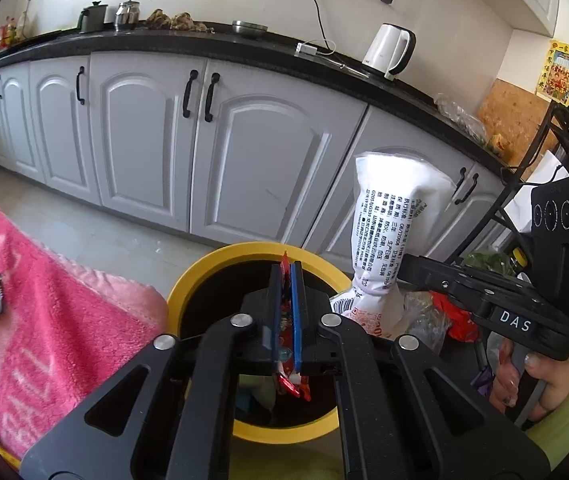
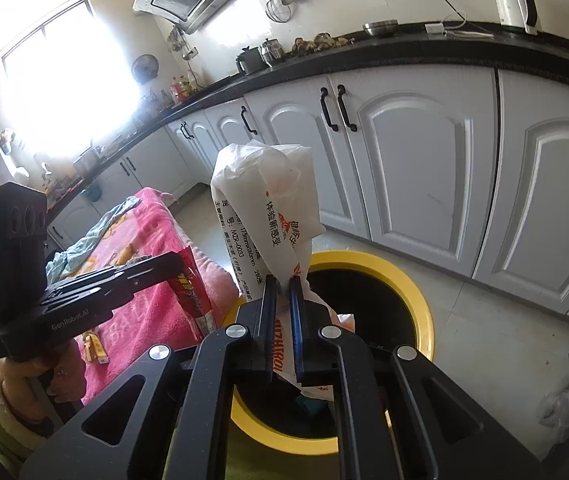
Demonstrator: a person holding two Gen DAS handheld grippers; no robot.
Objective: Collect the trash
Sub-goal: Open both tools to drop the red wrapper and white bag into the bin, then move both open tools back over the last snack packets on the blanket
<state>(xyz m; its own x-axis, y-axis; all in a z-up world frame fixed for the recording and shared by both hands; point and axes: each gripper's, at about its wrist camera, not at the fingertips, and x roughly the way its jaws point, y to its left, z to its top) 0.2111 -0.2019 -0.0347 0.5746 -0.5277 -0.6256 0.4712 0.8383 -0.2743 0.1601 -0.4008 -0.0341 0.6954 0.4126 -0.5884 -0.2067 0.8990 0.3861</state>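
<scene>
Both tongs are being held over the yellow-rimmed trash bin [image 1: 188,292]: the left gripper [image 1: 287,312] is clamped on a red snack wrapper [image 1: 284,280], the right gripper [image 2: 283,320] on a white plastic bag [image 2: 264,200]. Release over the opening is judged to be called for next.

Red wrapper [image 1: 284,316] above yellow bin [image 1: 188,292]

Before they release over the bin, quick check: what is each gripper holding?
Left gripper: shut on the red wrapper.
Right gripper: shut on the white bag.
</scene>
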